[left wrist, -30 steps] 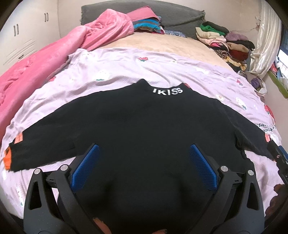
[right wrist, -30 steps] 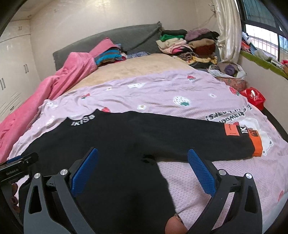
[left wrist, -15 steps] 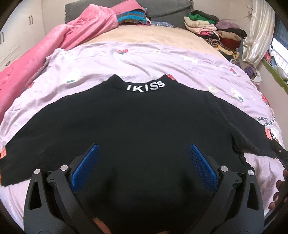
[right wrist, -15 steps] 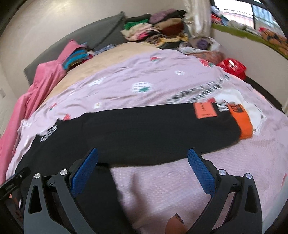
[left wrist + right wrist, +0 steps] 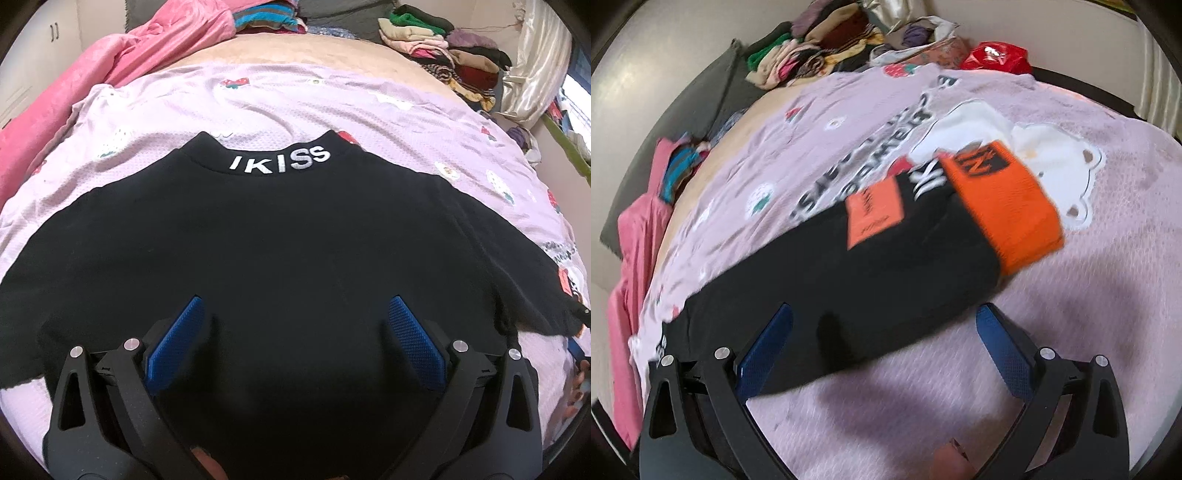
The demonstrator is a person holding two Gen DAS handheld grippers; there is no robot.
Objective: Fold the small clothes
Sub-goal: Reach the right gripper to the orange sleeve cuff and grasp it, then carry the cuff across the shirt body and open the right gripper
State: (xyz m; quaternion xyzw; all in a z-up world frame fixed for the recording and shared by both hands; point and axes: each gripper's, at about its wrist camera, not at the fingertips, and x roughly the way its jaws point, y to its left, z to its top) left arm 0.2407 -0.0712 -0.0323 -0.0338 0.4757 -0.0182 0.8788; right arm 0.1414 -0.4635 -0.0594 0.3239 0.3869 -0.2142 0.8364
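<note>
A black sweater (image 5: pixel 280 243) with white "IKISS" lettering on the collar (image 5: pixel 280 162) lies flat on the lilac bedspread (image 5: pixel 295 99). My left gripper (image 5: pixel 291 314) is open and empty, low over the sweater's body near the hem. In the right wrist view the sweater's right sleeve (image 5: pixel 849 269) stretches out, with an orange patch (image 5: pixel 873 212) and an orange cuff (image 5: pixel 1001 206). My right gripper (image 5: pixel 884 323) is open and empty, over the lower edge of that sleeve. The view is blurred.
A pink blanket (image 5: pixel 92 85) lies along the left of the bed. Folded clothes are stacked at the far right (image 5: pixel 454 51) and by the headboard (image 5: pixel 266 18). A red bag (image 5: pixel 997 55) sits past the bed's edge. A white bear print (image 5: pixel 1052 158) marks the bedspread.
My right gripper has swung right along the sleeve toward the orange cuff. My left gripper has moved forward and lower over the sweater's body. Both stay open.
</note>
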